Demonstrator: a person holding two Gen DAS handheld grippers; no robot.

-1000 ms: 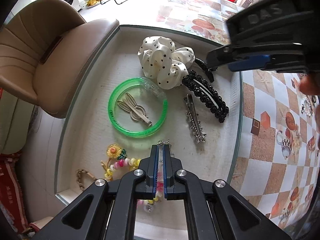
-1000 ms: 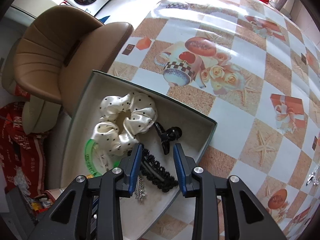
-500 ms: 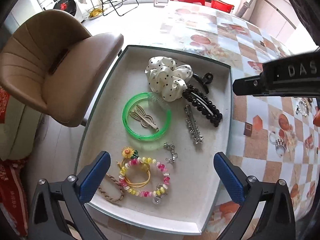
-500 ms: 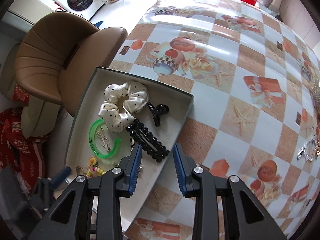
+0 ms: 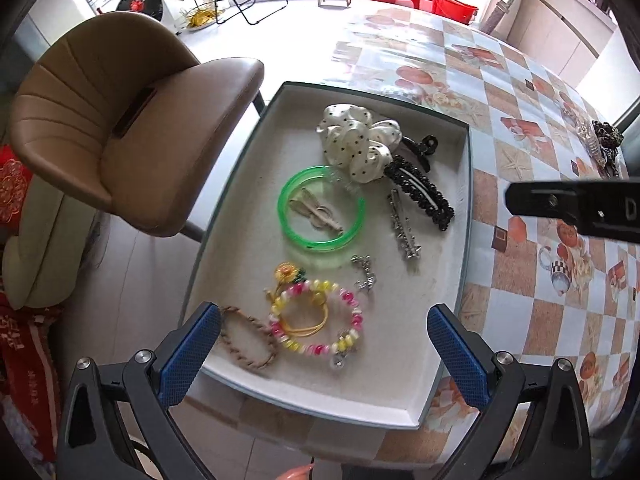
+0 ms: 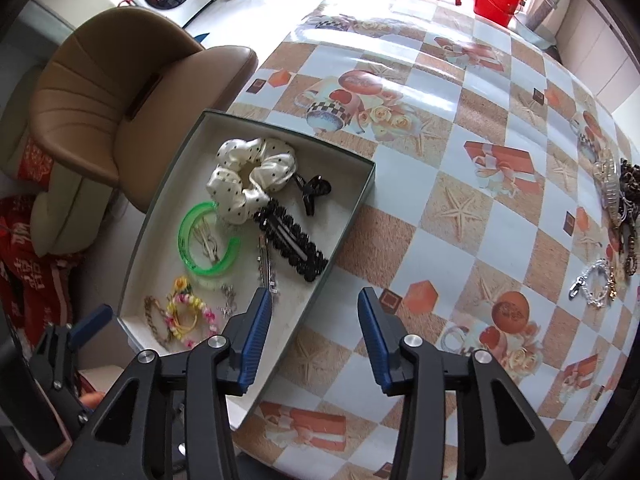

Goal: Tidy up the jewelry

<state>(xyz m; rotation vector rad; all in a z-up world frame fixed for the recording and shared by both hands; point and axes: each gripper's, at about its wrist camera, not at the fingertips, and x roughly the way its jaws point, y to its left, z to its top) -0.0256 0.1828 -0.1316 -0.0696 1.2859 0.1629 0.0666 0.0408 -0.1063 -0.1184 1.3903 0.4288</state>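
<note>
The shallow cream-lined rectangular tray (image 5: 466, 184) was seen at the table's edge, beside a tan padded chair (image 5: 120, 120). Laid inside it were a cream polka-dot satin scrunchie (image 5: 356, 146), a small black claw clip (image 5: 420, 150), a black beaded barrette (image 5: 420, 192), a translucent green plastic bangle (image 5: 320, 214) ringing a beige hair clip (image 5: 316, 212), a silver rhinestone clip (image 5: 404, 230), a small silver charm (image 5: 364, 274), a pink-and-yellow beaded bracelet (image 5: 316, 316) beside a yellow flower hair tie (image 5: 286, 272), and a braided tan cord bracelet (image 5: 248, 340).

The left gripper (image 5: 324, 344) was held over the tray's near edge, spread wide, with nothing between its blue pads. The right gripper (image 6: 314, 336) was likewise parted and empty, poised above the tray's rim and the patterned tablecloth (image 6: 460, 184).

Progress was judged well advanced, most pieces being already in the tray. A cluster of loose jewelry (image 6: 616, 224), including a silver chain bracelet (image 6: 594, 284), a clear clip and dark beaded pieces, was noted well apart at the table's far right, and was judged still to be collected.
</note>
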